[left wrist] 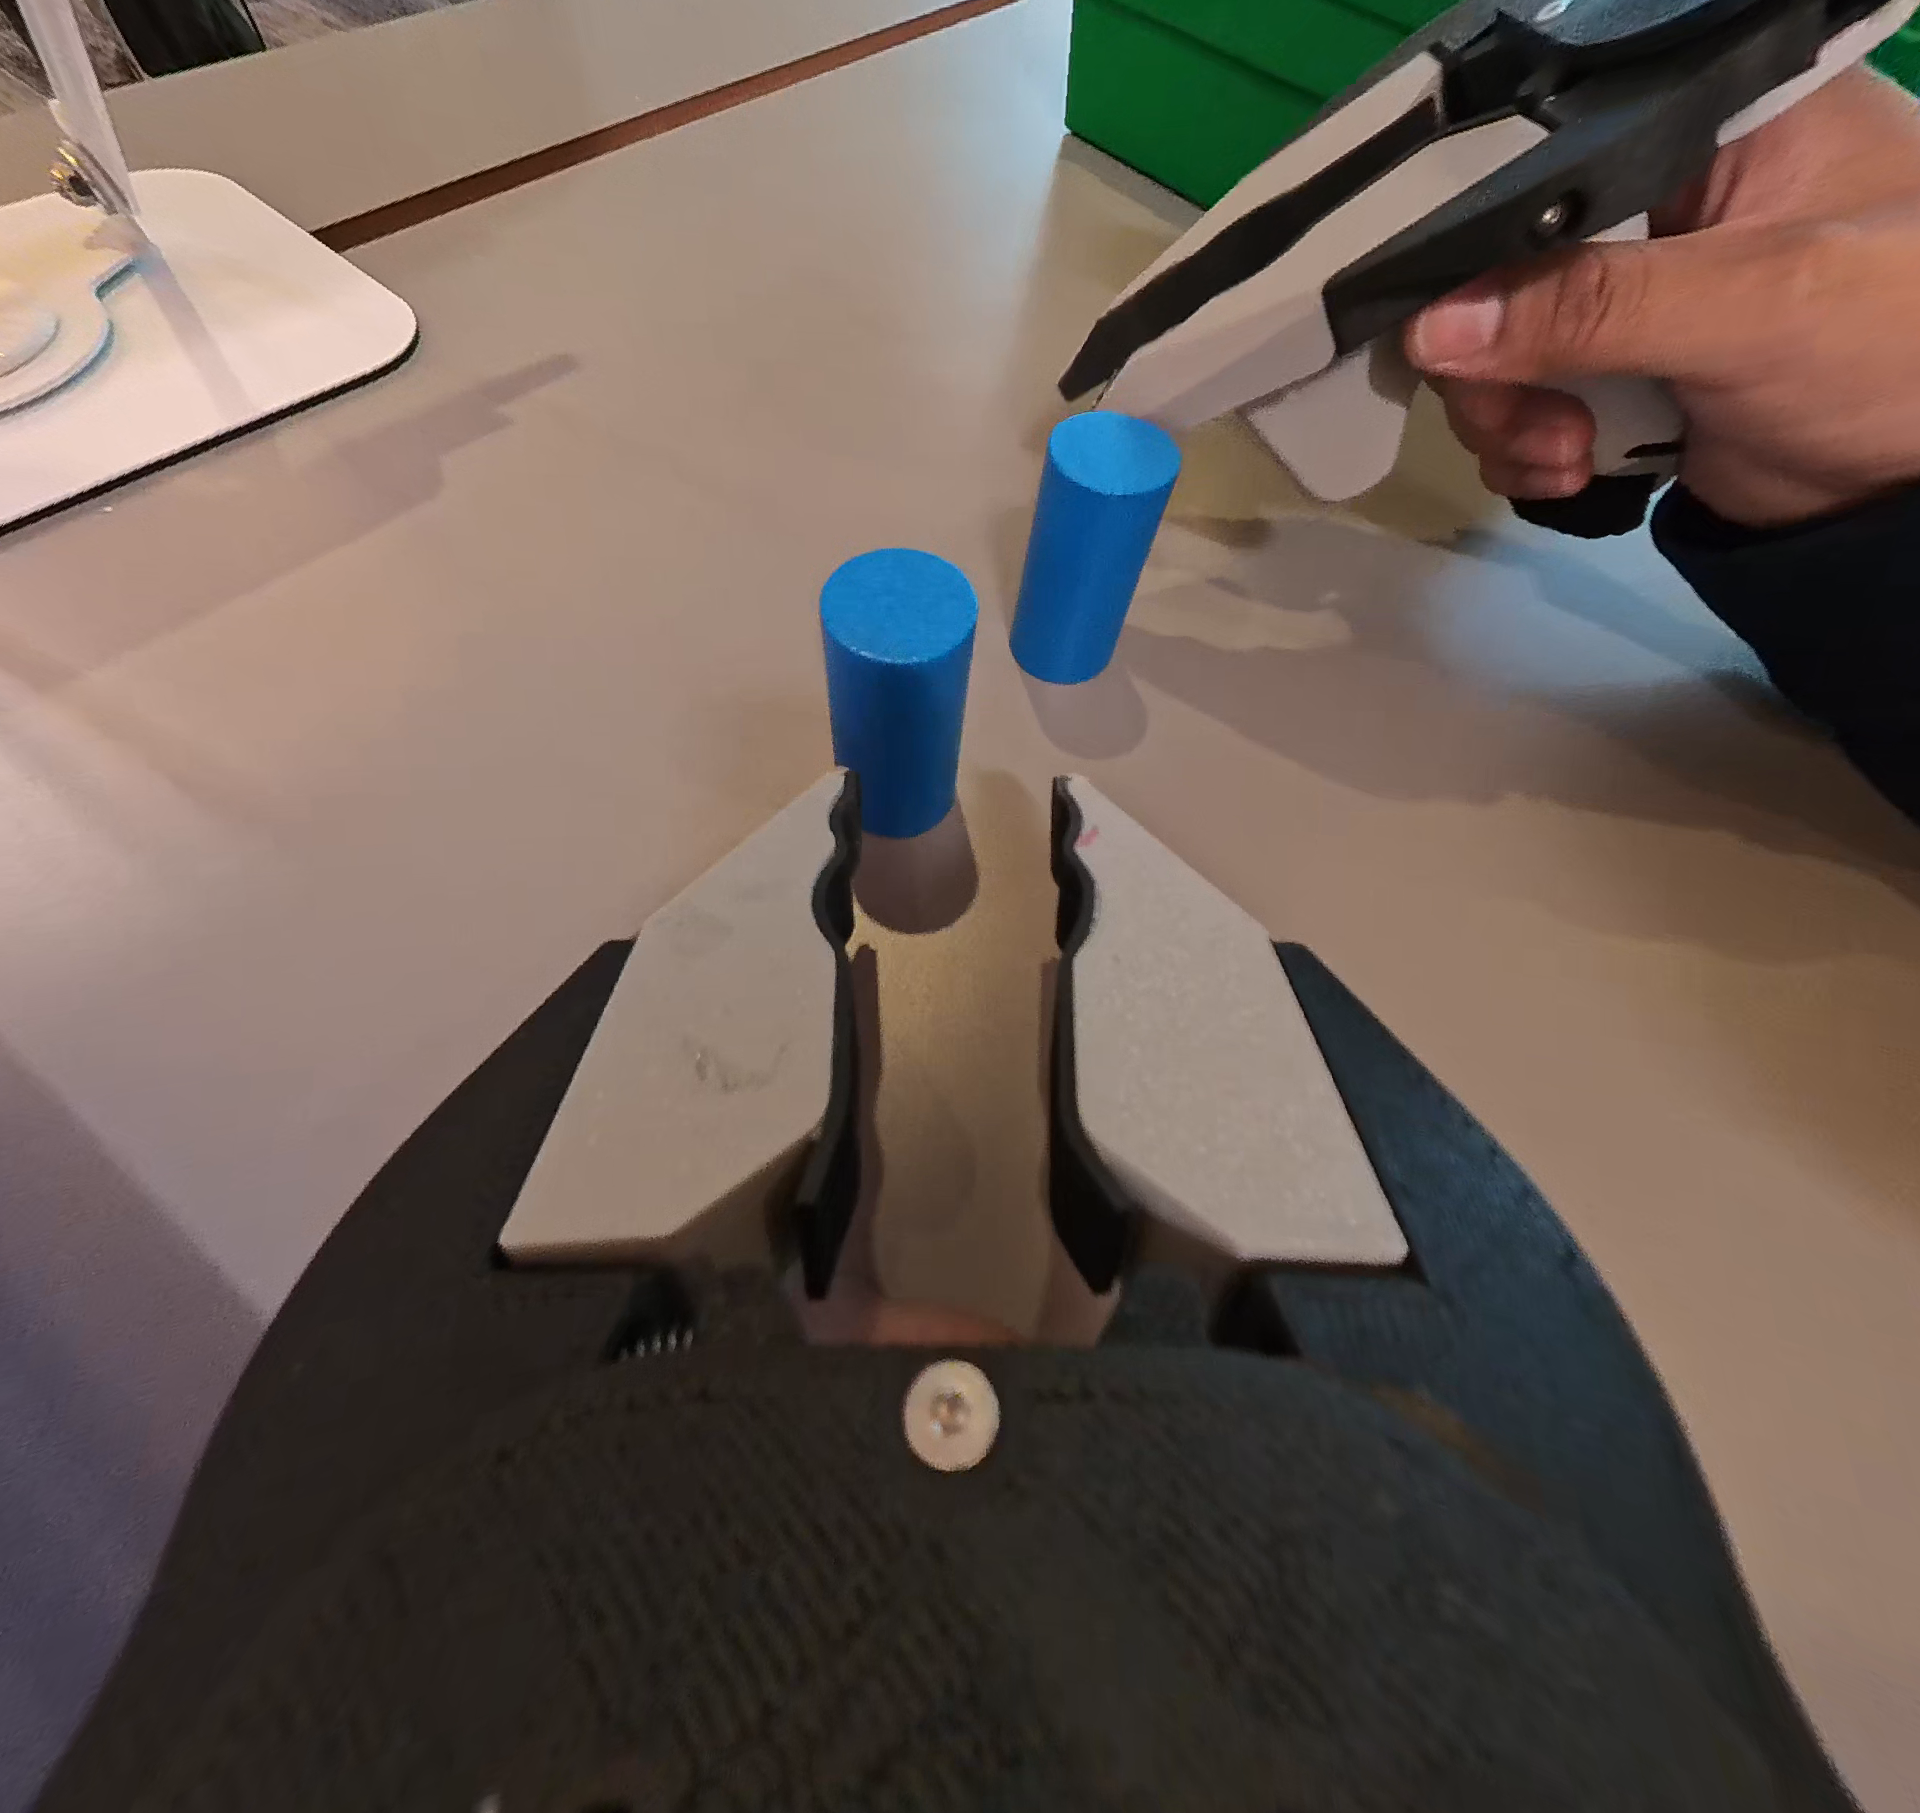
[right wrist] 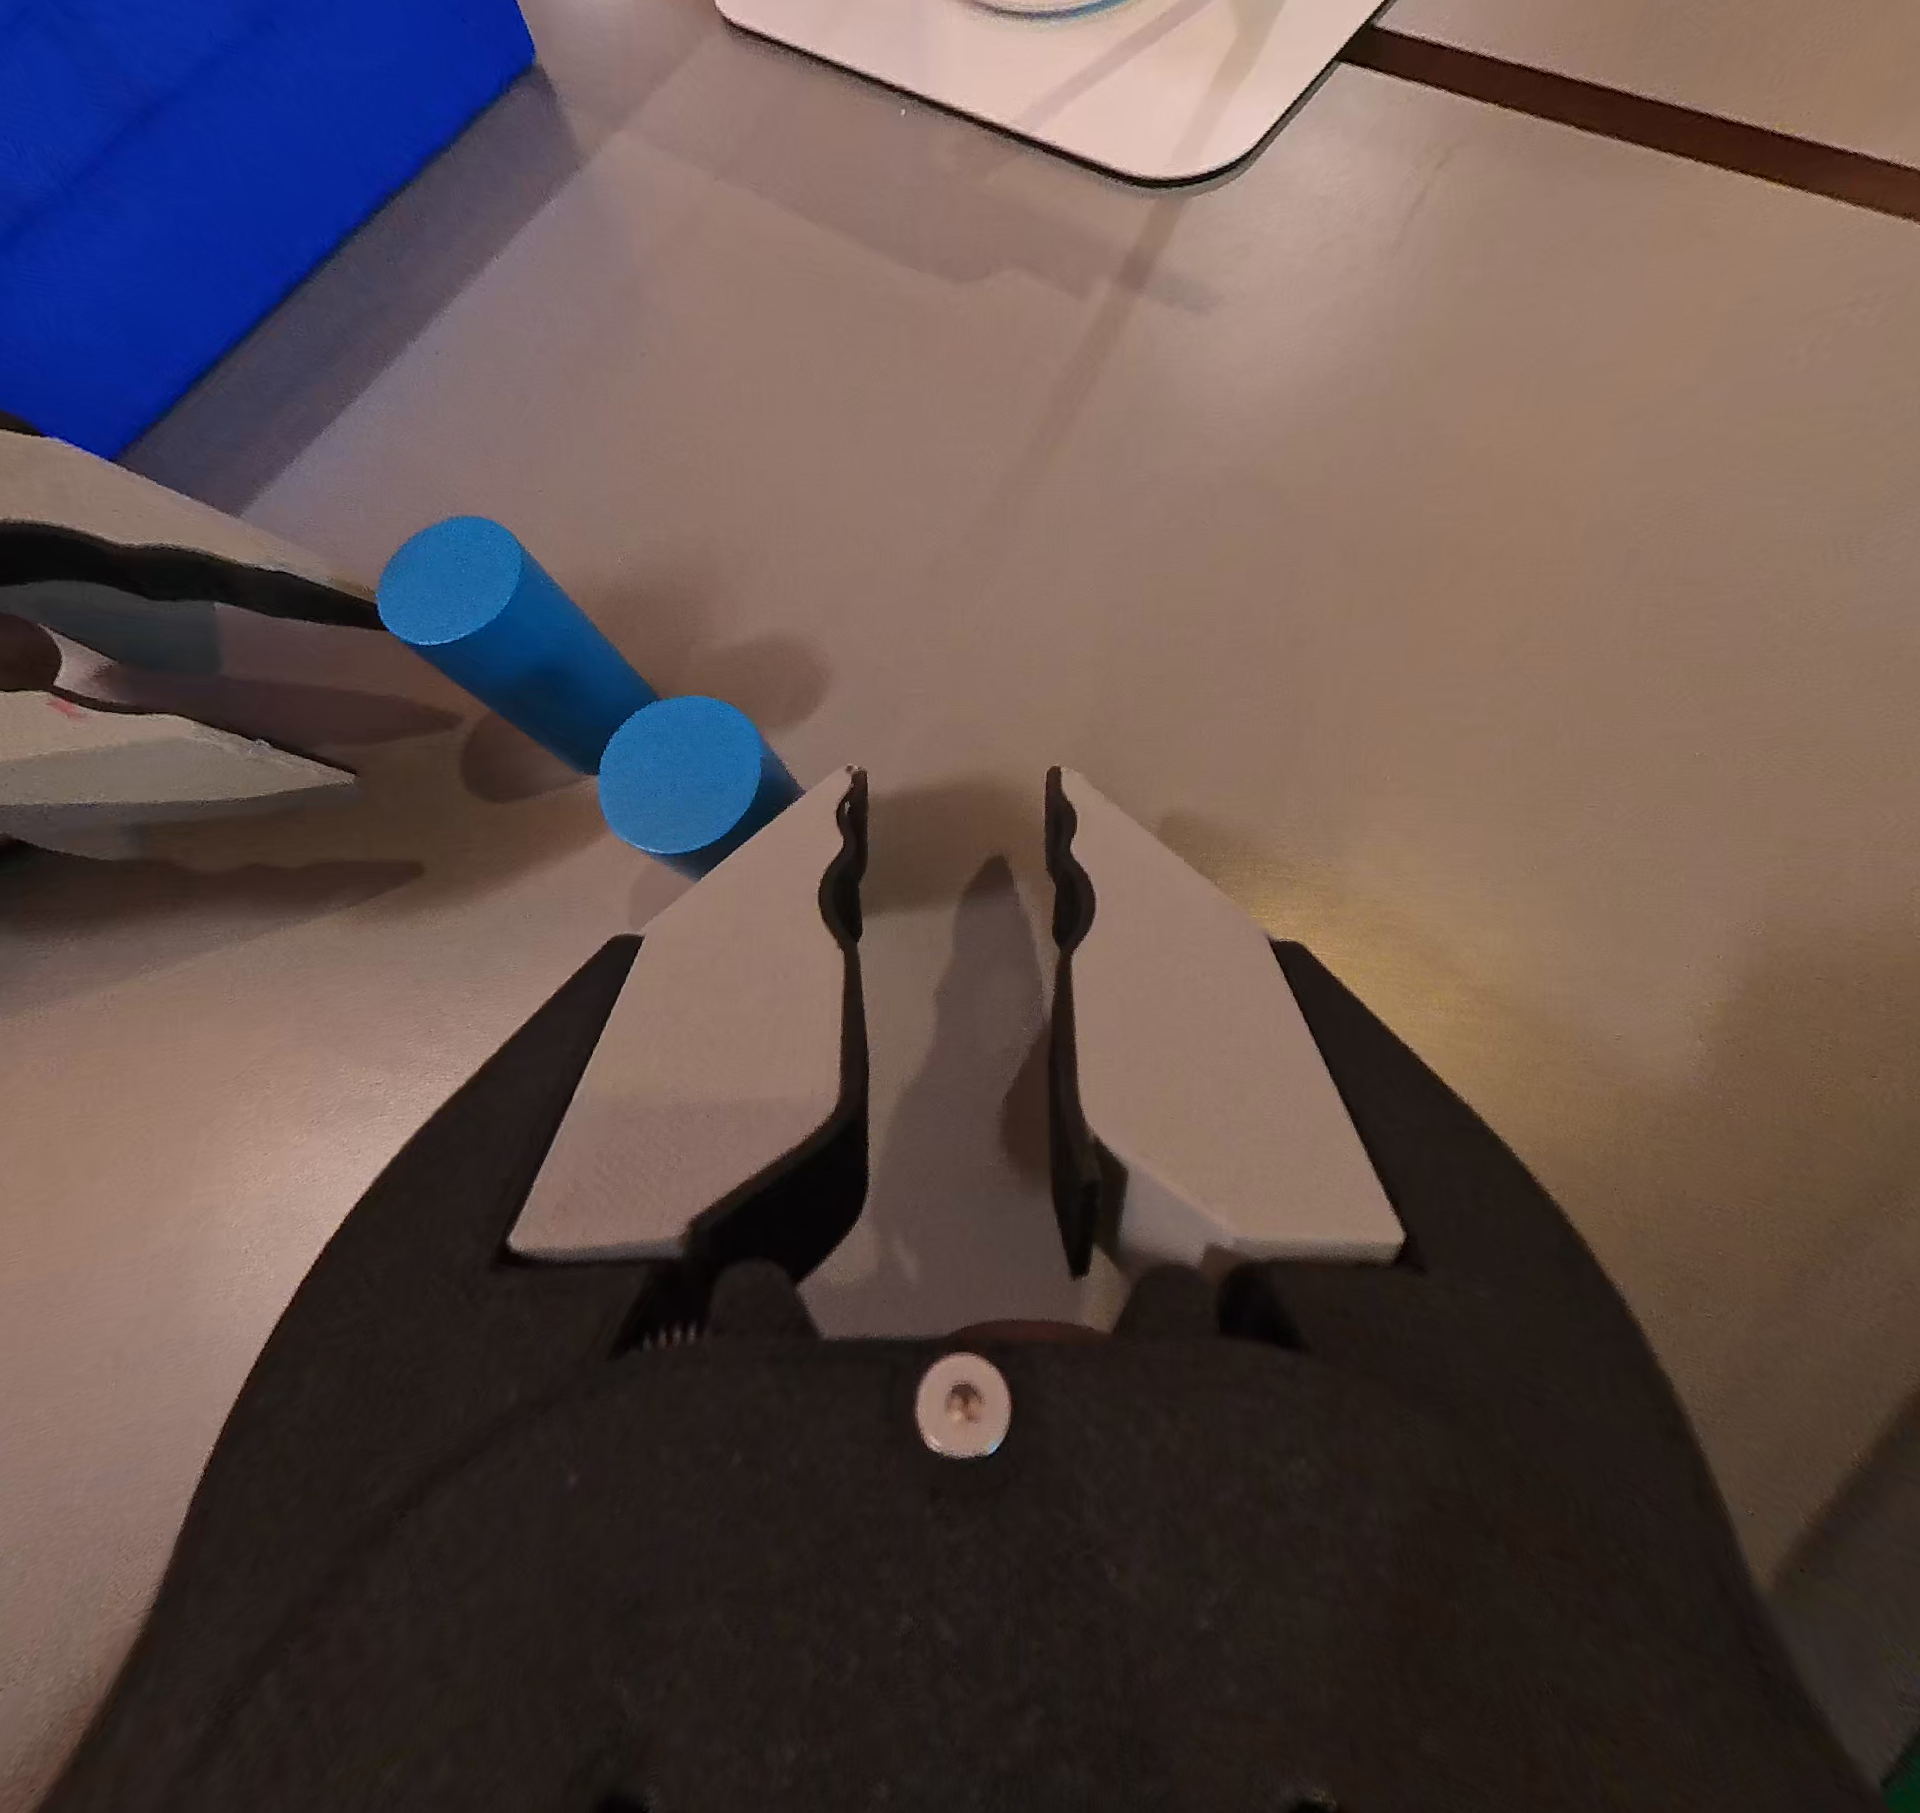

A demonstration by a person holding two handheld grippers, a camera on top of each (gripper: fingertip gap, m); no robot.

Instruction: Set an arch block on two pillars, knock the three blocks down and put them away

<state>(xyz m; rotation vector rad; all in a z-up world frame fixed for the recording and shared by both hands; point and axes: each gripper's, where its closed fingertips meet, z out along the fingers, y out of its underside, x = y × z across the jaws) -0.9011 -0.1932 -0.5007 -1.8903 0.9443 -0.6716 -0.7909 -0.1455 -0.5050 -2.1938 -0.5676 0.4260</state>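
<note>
Pillars: two blue cylinders upright mid-tabletop [left wrist: 727,433], near pillar [left wrist: 899,688] just beyond my left claw [left wrist: 954,807], far pillar [left wrist: 1091,548] under my right claw [left wrist: 1101,392]. Both claws spread, gripping nothing. Green bin [left wrist: 1226,38] at the far edge.

Each claw is built on a broad black plastic body with a ribbed, printed texture, into which a silver round-headed screw [left wrist: 951,1415] is set on the centre line. Two pale grey wedge-shaped fingers [left wrist: 717,1046] are carried by the left claw [left wrist: 956,797], each lined inside with a wavy black pad; a small pink mark is seen near one tip. The right claw [right wrist: 956,787] is made alike. A dark sleeve [left wrist: 1808,620] is worn at the wrist.
</note>
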